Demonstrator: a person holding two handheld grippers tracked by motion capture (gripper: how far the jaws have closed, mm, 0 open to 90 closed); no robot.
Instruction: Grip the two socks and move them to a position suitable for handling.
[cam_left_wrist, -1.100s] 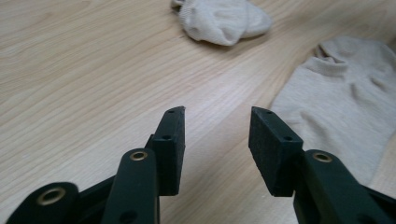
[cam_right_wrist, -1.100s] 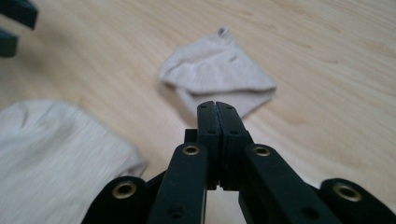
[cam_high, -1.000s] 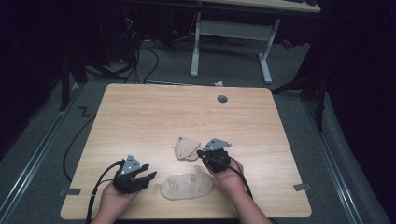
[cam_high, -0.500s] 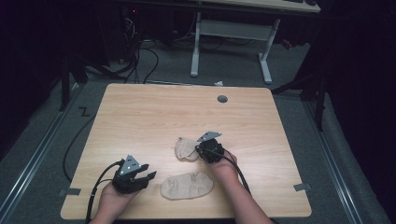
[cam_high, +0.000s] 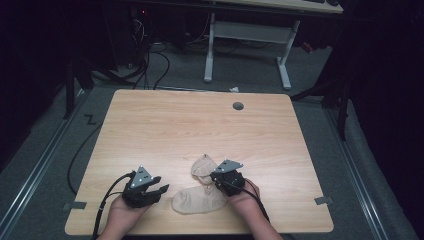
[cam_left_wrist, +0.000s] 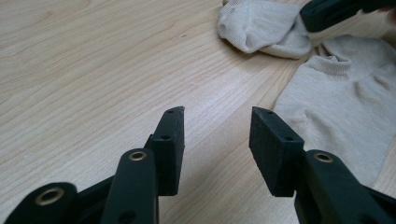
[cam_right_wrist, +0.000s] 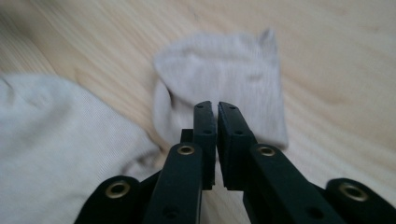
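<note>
Two beige socks lie near the table's front edge. The smaller, bunched sock (cam_high: 201, 168) (cam_left_wrist: 261, 25) (cam_right_wrist: 233, 70) sits just behind the larger flat sock (cam_high: 197, 200) (cam_left_wrist: 336, 102) (cam_right_wrist: 56, 140). My right gripper (cam_high: 214, 177) (cam_right_wrist: 212, 106) is shut, its tips low over the bunched sock's near right edge, and I see no fabric between the jaws. That gripper's black tip (cam_left_wrist: 327, 10) meets the sock's edge in the left gripper view. My left gripper (cam_high: 159, 185) (cam_left_wrist: 217, 126) stands open above bare wood, left of the flat sock, holding nothing.
The wooden table (cam_high: 200, 125) has a round cable hole (cam_high: 238, 106) at the back right. A cable (cam_high: 107, 197) trails off the front left edge. A white desk frame (cam_high: 245, 45) stands on the floor beyond the table.
My right gripper went forward and left over the bunched sock, then drew back a little toward the front edge. The left gripper has stayed put and open.
</note>
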